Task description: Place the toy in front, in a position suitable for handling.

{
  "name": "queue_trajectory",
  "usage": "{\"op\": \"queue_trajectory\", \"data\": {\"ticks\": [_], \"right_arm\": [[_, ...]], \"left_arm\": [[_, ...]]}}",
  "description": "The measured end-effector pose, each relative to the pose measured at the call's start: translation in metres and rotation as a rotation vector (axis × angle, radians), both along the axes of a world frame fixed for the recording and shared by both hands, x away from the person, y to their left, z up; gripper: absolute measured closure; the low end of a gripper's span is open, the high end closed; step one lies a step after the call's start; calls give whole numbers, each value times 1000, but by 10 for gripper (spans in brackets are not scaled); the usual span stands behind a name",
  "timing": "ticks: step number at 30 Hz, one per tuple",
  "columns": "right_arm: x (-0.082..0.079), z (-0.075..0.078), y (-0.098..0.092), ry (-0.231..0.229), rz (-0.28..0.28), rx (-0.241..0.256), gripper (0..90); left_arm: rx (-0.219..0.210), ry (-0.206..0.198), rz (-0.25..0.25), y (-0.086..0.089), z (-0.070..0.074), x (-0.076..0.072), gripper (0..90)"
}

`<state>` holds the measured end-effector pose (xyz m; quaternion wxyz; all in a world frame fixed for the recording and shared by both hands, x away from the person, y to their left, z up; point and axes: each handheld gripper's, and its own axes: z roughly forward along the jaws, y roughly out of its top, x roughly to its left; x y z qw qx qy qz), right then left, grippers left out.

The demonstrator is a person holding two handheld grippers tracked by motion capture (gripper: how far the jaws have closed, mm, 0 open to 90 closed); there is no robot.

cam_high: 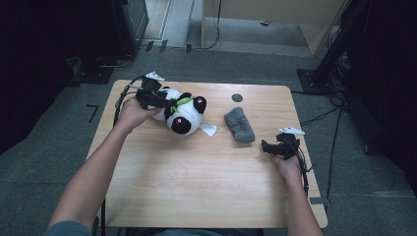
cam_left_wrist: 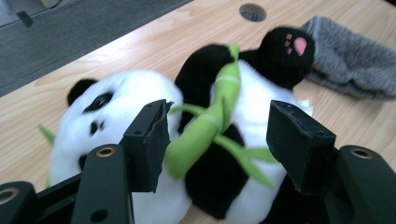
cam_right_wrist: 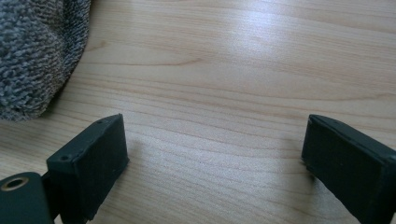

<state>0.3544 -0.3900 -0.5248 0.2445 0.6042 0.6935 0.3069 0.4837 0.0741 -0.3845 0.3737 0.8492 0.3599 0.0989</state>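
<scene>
I see the table (cam_high: 196,182) first, a pale wood top with a small round hole (cam_high: 237,97) near its far edge. On its far left part lies the panda (cam_high: 179,115), a plush toy on its back, white belly up, black limbs spread, one foot with a pink pad pointing toward the sock; in my left gripper view the panda (cam_left_wrist: 126,93) has its face toward the left and a green bamboo stalk (cam_left_wrist: 205,126) lying slantwise across its chest. Just right of the panda, near but not touching as far as I can tell, lies the sock (cam_high: 239,125), a grey fuzzy one, folded or bunched; a white tag (cam_high: 208,129) lies between the two, by the panda's lower side. My left gripper (cam_high: 164,102) is at the panda's head end, held in the left hand (cam_high: 132,113), and its jaws stand spread on either side of the bamboo and the chest; I cannot tell whether they touch the plush. My right gripper (cam_high: 269,146) rests low over bare wood just right of the sock, held in the right hand (cam_high: 289,164); in its own view the jaws are wide apart with nothing between them, and the sock (cam_right_wrist: 37,51) sits at the upper left, apart from the near jaw.
</scene>
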Motion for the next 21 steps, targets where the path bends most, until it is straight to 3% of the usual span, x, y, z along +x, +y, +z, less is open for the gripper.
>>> {"op": "queue_trajectory", "data": {"ticks": [6,11,13,18,21], "right_arm": [[0,0,0,0,-2,1,67],[0,0,0,-1,-2,0,67],[0,0,0,-1,-3,0,67],[0,0,0,-2,-3,1,67],[0,0,0,-2,-3,0,67]], "left_arm": [[32,7,-32,-10,-6,10,375],[72,21,-45,-14,-21,17,363],[57,16,-49,-14,-26,17,363],[49,-41,-46,-16,-36,12,382],[39,-5,-58,-15,-37,12,446]]}}
